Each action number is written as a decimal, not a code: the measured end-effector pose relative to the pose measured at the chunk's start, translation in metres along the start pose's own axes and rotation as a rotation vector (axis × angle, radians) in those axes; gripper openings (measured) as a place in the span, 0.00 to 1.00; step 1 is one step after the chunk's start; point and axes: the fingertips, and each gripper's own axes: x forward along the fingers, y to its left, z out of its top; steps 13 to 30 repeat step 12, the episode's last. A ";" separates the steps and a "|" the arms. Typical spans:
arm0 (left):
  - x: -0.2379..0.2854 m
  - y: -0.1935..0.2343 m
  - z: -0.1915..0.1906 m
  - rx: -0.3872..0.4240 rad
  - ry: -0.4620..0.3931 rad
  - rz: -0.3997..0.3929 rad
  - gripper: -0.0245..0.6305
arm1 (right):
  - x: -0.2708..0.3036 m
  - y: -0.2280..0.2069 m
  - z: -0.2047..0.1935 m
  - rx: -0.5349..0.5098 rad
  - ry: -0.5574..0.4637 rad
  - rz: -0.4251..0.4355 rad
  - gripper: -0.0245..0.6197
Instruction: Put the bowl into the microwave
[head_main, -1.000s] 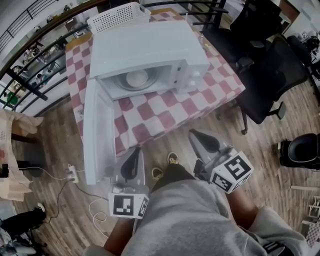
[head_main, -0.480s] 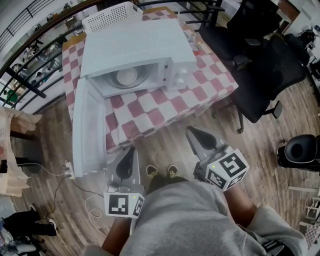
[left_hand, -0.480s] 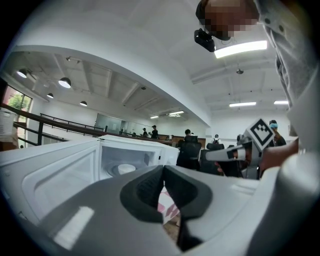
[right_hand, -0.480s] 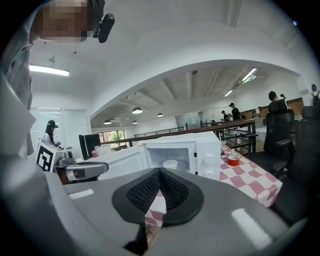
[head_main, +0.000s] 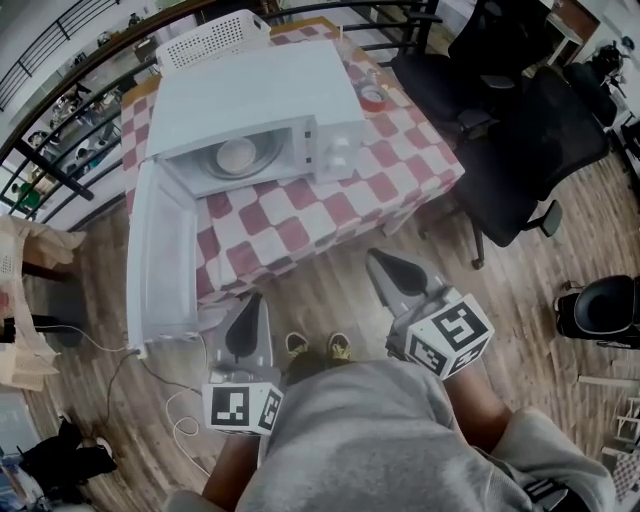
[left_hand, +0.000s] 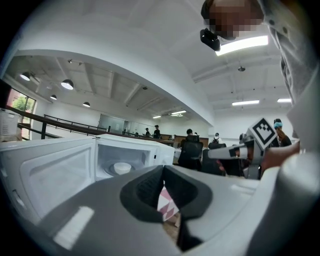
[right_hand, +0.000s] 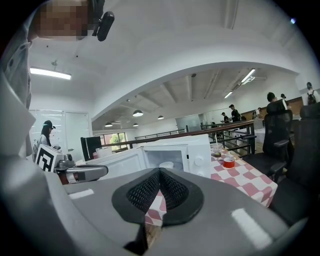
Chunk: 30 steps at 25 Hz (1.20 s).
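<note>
Now both grippers have drawn back from the counter (head_main: 300, 215) with its red-and-white checked cloth; the left gripper (head_main: 255, 305) and right gripper (head_main: 385, 265) have their jaws pressed together, empty. The round white bowl (head_main: 237, 156) sits inside the glossy white microwave (head_main: 270, 95), its base hidden by the cavity's edge.

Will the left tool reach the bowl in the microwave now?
Probably not: the left tool is over the floor, well short of the microwave, though its open door leaves the bowl unblocked.

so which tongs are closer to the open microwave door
The left tongs, just beside the swung-open microwave door; the right tongs sit further off over floor.
</note>
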 end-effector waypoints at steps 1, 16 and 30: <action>0.001 -0.003 0.000 -0.006 -0.003 0.001 0.05 | -0.003 -0.002 0.001 0.001 -0.004 0.003 0.03; 0.006 -0.023 -0.002 0.024 -0.018 0.028 0.05 | -0.010 -0.019 -0.001 -0.022 -0.030 0.020 0.03; 0.006 -0.023 -0.002 0.024 -0.018 0.028 0.05 | -0.010 -0.019 -0.001 -0.022 -0.030 0.020 0.03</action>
